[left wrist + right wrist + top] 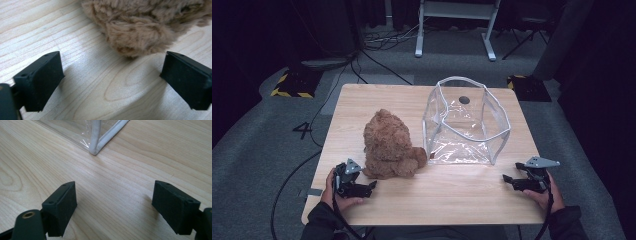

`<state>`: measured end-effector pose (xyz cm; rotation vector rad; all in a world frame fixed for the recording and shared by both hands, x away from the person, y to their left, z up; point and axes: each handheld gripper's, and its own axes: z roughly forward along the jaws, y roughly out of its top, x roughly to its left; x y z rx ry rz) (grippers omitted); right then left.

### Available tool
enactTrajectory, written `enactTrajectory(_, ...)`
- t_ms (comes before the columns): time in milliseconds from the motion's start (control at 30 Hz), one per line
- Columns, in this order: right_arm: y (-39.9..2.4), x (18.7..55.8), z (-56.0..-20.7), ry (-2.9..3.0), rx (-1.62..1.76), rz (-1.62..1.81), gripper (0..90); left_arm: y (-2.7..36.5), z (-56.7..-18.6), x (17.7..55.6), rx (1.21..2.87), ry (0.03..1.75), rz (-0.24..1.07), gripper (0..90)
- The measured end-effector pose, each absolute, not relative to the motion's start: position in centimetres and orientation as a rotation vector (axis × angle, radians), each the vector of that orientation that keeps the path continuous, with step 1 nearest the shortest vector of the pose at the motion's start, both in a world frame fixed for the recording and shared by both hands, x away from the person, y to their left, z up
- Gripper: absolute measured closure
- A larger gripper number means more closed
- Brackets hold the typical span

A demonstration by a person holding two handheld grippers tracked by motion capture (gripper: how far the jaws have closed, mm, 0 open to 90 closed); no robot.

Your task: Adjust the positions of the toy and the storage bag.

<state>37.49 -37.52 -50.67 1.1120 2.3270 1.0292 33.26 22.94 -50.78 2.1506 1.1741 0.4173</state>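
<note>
A dark room with grey carpet, trailing cables and a white frame at the top of the high view surrounds a pale wooden desk point(377, 100). Left of centre on it sits a brown plush bear point(389, 145), upright, its long axis running straight up, head at the top. It seems to face away toward the top of the frame, though the fur hides any features. Just to its right, about touching, stands a clear plastic bag point(464, 122) with white piping, mouth open upward.

The bear should be light, soft and squashy, with fur that gives good purchase and nothing to break. A pinch on a leg or across the body would hold best, I judge. The bag looks thin, floppy and slick, so its piped rim is the place to steady it.

The left hand-held gripper point(371, 186), lower left, has its jaws spread wide and empty, aimed at the bear's near paw. The right hand-held gripper point(507, 180), lower right, is likewise spread and empty, pointing at the bag's corner.
</note>
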Motion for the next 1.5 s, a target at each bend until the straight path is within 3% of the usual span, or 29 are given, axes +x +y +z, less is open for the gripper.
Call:
enactTrajectory(133, -37.5, 37.5, -50.7, 2.327, 1.112, 1.029, 19.6, 23.0, -50.4, 33.0, 2.154, 1.159, 0.422, 18.6)
enactTrajectory(167, -37.5, 37.5, -50.7, 2.327, 1.112, 1.029, 19.6, 23.0, -50.4, 33.0, 2.154, 1.159, 0.423, 14.7)
enactTrajectory(233, -37.5, 37.5, -50.7, 2.327, 1.112, 1.029, 19.6, 23.0, -50.2, 32.8, 2.141, 1.137, 0.419, 18.0)
enactTrajectory(767, -37.5, 37.5, -50.7, 2.327, 1.112, 1.030, 19.6, 22.6, -46.4, 31.9, 2.041, 1.060, 0.494, 15.8)
enactTrajectory(1500, -37.5, 37.5, -50.7, 2.328, 1.111, 1.029, 19.6, 19.7, -42.9, 34.1, 2.028, 0.954, 0.524, 15.6)
